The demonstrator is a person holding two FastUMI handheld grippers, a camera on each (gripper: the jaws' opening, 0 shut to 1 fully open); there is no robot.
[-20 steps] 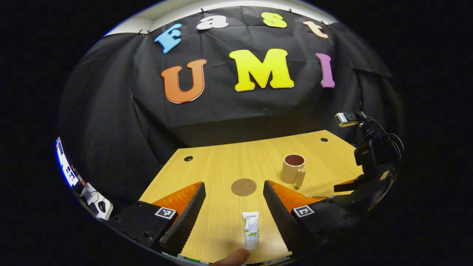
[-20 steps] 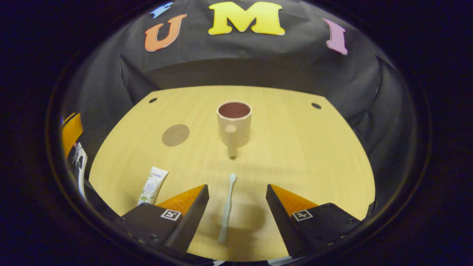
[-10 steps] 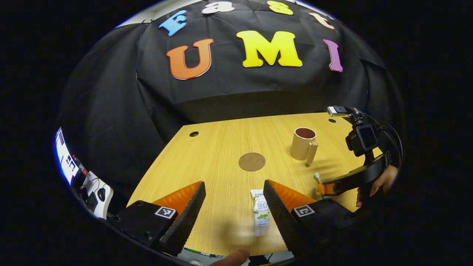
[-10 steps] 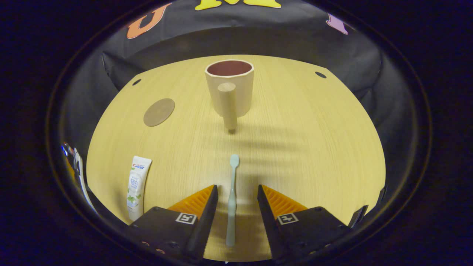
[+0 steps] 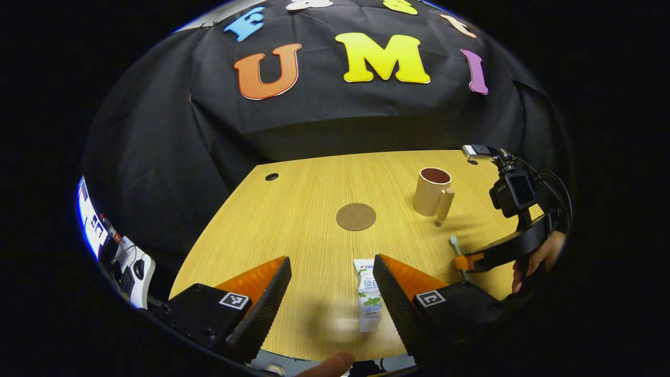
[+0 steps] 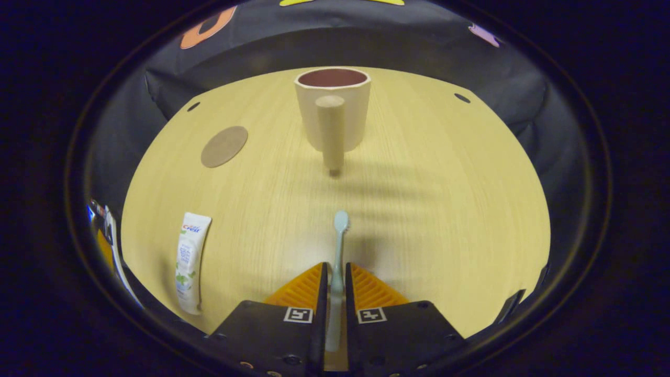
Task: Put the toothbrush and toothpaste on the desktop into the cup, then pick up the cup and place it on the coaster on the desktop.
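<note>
In the right gripper view my right gripper [image 6: 337,266] is shut on the handle of the pale blue toothbrush [image 6: 341,230], whose head points toward the beige cup [image 6: 333,110]. The cup stands upright, its handle facing me. The round brown coaster [image 6: 224,146] lies to the cup's left, and the white toothpaste tube [image 6: 188,262] lies flat at the near left. In the left gripper view my left gripper [image 5: 331,262] is open low over the desk. The toothpaste tube [image 5: 369,301] lies between its fingers, close to the right finger. Beyond are the coaster [image 5: 356,216], the cup [image 5: 433,185] and the right gripper [image 5: 461,262].
The wooden desk [image 5: 303,209] has small dark cable holes near its back corners [image 5: 271,177] [image 6: 461,98]. A hand [image 5: 539,256] holds the right gripper at the desk's right side. Equipment with cables [image 5: 133,269] sits off the desk's left edge. Black cloth walls close the back.
The right gripper's fingers closed from wide open onto the toothbrush handle while it moved nearer the cup. The left gripper came lower, with the toothpaste now beside its right finger.
</note>
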